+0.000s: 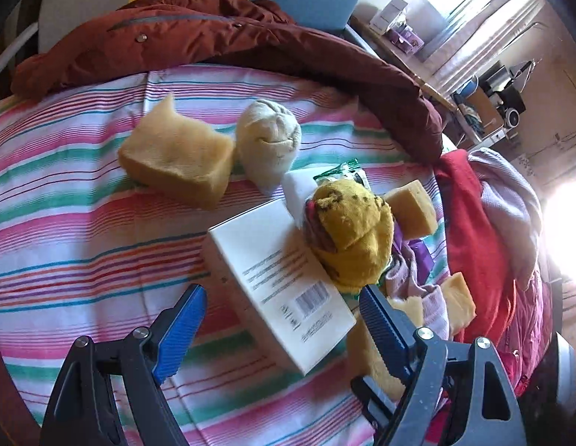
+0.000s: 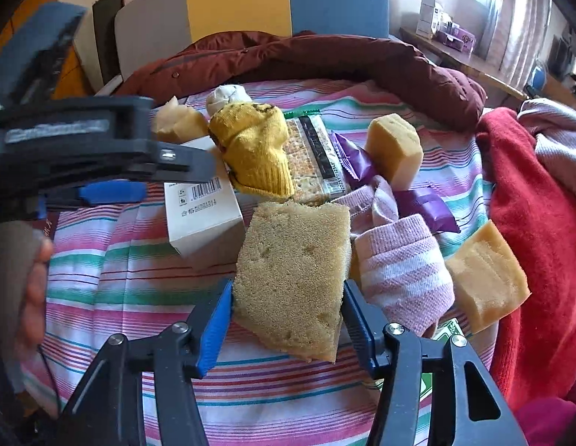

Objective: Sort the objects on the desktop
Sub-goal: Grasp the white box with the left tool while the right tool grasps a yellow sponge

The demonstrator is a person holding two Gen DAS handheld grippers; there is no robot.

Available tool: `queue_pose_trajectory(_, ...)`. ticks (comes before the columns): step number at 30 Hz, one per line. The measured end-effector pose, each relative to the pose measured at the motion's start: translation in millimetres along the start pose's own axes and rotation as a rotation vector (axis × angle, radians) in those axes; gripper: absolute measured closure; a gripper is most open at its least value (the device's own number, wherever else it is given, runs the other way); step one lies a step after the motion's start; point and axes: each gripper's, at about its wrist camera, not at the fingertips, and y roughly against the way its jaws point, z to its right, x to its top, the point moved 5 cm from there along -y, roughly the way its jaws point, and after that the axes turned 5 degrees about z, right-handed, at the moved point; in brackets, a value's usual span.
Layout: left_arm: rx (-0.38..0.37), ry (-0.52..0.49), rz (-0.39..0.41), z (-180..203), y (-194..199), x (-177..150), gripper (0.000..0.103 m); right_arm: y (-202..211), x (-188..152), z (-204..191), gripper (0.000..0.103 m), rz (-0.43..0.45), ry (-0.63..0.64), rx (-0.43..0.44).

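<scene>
- Sponge sits right at the front, between the two blue pads of the right gripper. The pads press on its left and right sides, so it is clamped.
- It looks soft, light and squishy. It should squash a bit and spring back, so it will not break. The rough skin should not slip. I think the flat sides, where the pads are now, are the best place to hold it.
- Its long side runs away from the gripper, toward the far end of the striped cloth. One corner points down at the cloth.
- Just beside it on the right is a pink striped sock, and next to that a smaller yellow sponge block.
- A white box lies a little farther off. The left gripper hangs over it with its fingers wide apart, one on each side, holding nothing. The box looks stiff and smooth, with its long side running up and to the left in the left view.
- Past the box lie a yellow sock ball, a cracker pack and a purple wrapper.
- Farther still lie a big sponge and a grey-white sock ball, touching.
- A dark red coat lies at the far edge.
</scene>
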Motion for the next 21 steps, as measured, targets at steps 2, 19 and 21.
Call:
queue_pose_trajectory(2,0.033,-0.015,-0.004,2.0,-7.0,1.4,0.017,0.5,0.5,3.2,0.045,0.0,-0.014,0.001)
queue_pose_trajectory(19,0.131,-0.259,-0.049,-15.1,-9.8,-16.8,0.045,-7.6,5.1,2.3,0.045,-0.013,0.006,0.025)
queue_pose_trajectory(21,0.138,-0.272,-0.026,-14.7,-10.1,-18.2,0.047,-9.1,5.5,3.4,0.044,-0.016,0.005,0.023)
